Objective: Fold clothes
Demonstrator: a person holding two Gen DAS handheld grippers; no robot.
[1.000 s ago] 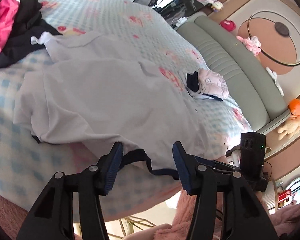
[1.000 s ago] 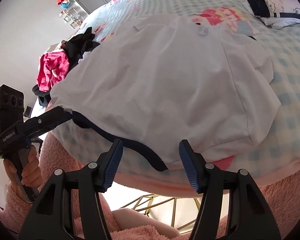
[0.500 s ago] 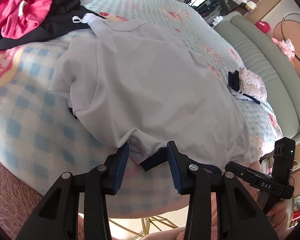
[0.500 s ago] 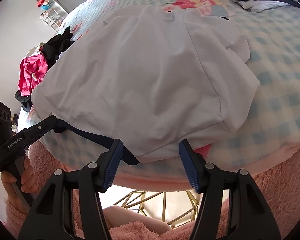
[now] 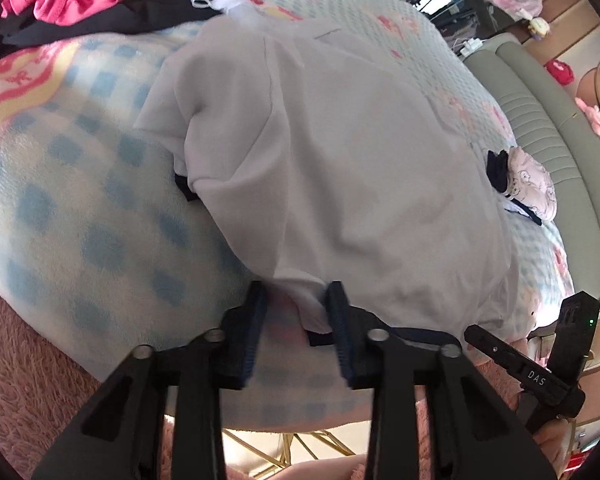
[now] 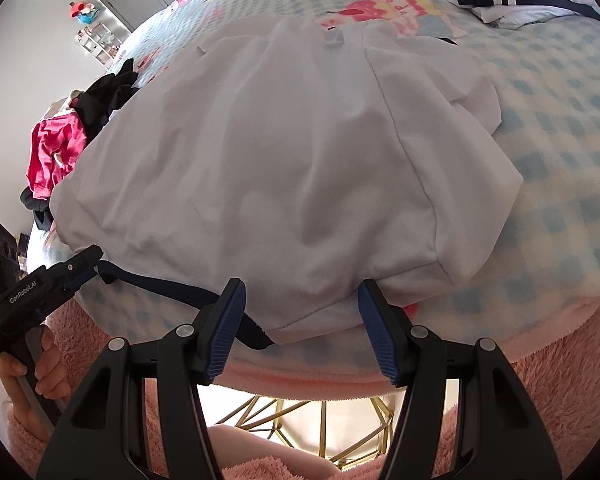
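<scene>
White shirt (image 5: 340,168) lies spread, navy-trimmed; left hand-held gripper (image 5: 296,336) closing around its hem, right (image 6: 300,332) gaping.

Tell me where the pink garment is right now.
The pink garment lies crumpled at the far left of the right wrist view, beside the black clothes, past the white shirt.

Bright daylight, soft shadows — fisheye bending, dark corners, slight blur.
</scene>
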